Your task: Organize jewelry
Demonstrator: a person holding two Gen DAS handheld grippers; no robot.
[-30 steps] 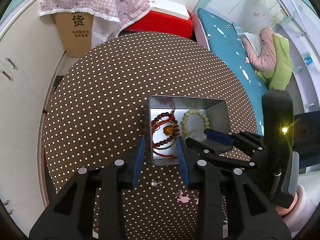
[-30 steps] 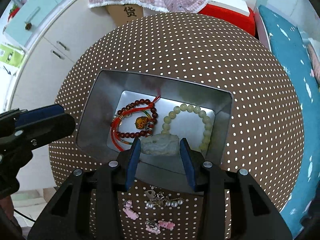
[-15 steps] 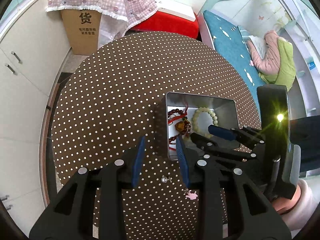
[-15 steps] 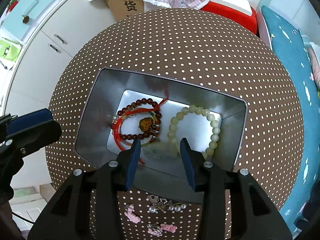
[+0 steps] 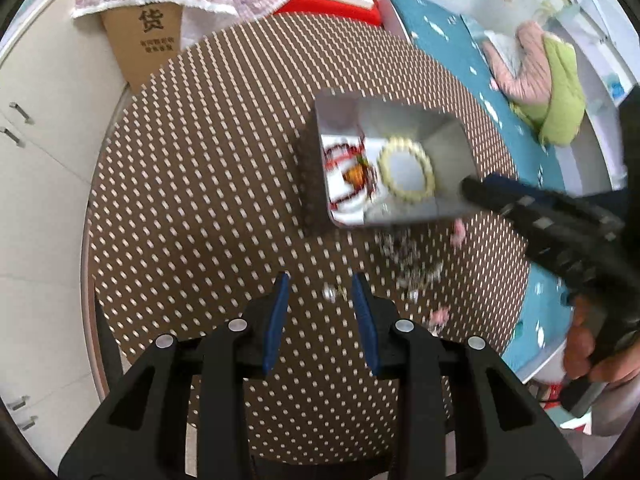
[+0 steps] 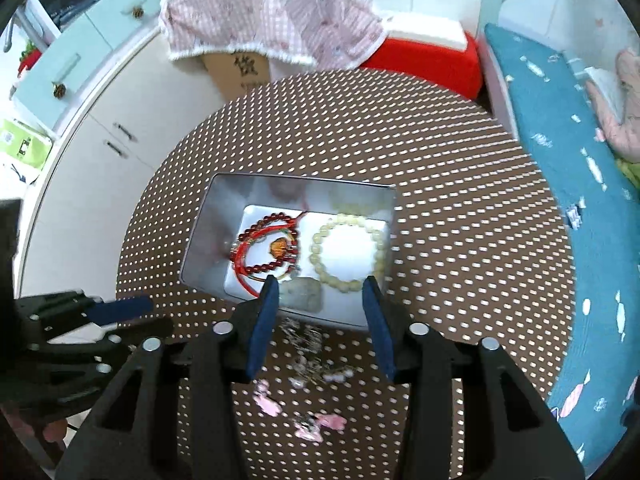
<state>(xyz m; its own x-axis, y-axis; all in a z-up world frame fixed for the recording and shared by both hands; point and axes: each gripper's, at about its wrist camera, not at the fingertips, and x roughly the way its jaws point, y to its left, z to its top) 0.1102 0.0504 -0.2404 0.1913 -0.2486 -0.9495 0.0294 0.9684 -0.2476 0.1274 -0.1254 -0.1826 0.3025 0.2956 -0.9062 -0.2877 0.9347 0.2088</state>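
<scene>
Between the left gripper (image 5: 320, 294) tips, slightly right of centre and low on the dotted tablecloth (image 5: 200, 200), sits a small pearl-like stud (image 5: 334, 292) (blurred, so I can't tell its exact shape or whether the pads touch it). Jaws are spread and empty, so this looks like the next pick, and the left gripper is clearly the nearer one. The stud's long axis seems to run roughly left-right across the gap, but blur makes that a guess. Destination is the metal tin (image 5: 448, 136), far and to the right of this gripper, already holding the red bead bracelet (image 6: 268, 244), pale bead bracelet (image 6: 348, 252) and a jade piece (image 6: 302, 294). Right gripper (image 6: 320, 296) is also spread and empty, at the tin's near edge, with loose earrings and pink charms (image 6: 312, 360) just near of it.
</scene>
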